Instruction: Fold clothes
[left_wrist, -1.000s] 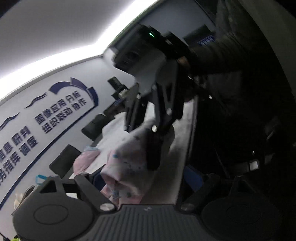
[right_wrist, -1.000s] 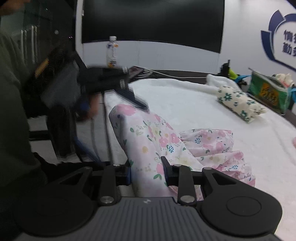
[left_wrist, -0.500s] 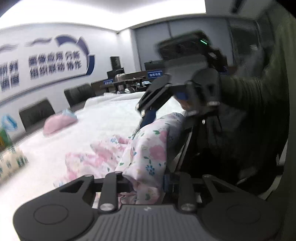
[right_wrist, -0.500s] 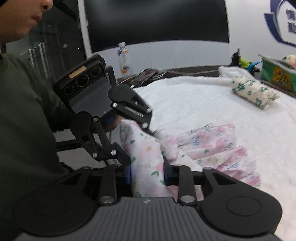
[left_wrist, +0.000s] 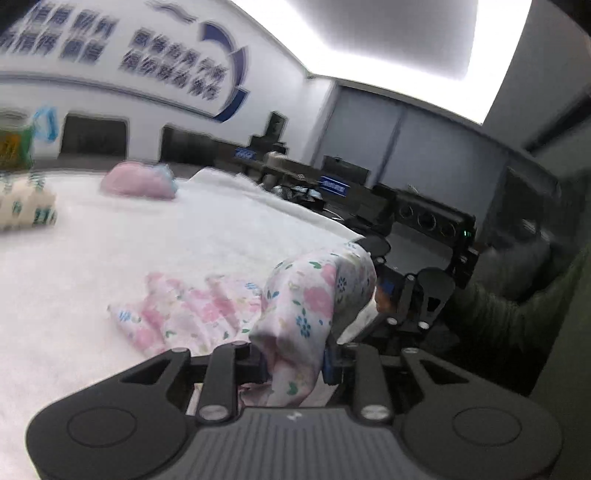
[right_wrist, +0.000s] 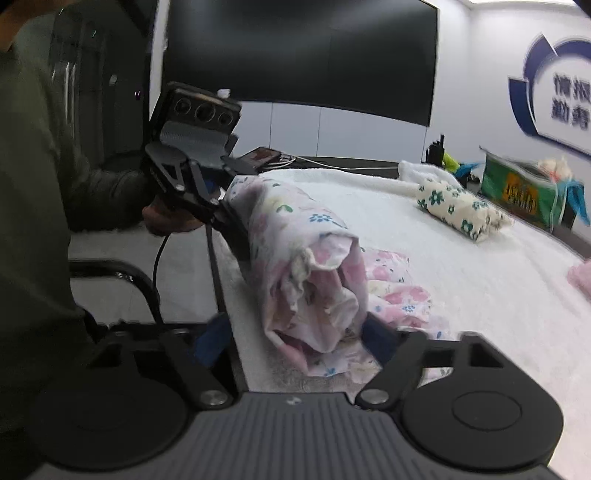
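Nearest the right wrist camera, the right gripper (right_wrist: 295, 332) has just been spreading its jaws, which now stand loosely around the near end of the floral garment (right_wrist: 306, 266), rolled into a bundle at the white surface's (right_wrist: 461, 280) edge. At the bundle's far end the left gripper (right_wrist: 225, 210) stays clamped on the cloth. The rolling looks nearly finished; next, I judge, the loose tail beyond wants tucking in. Farther off lies another rolled bundle (right_wrist: 461, 206).
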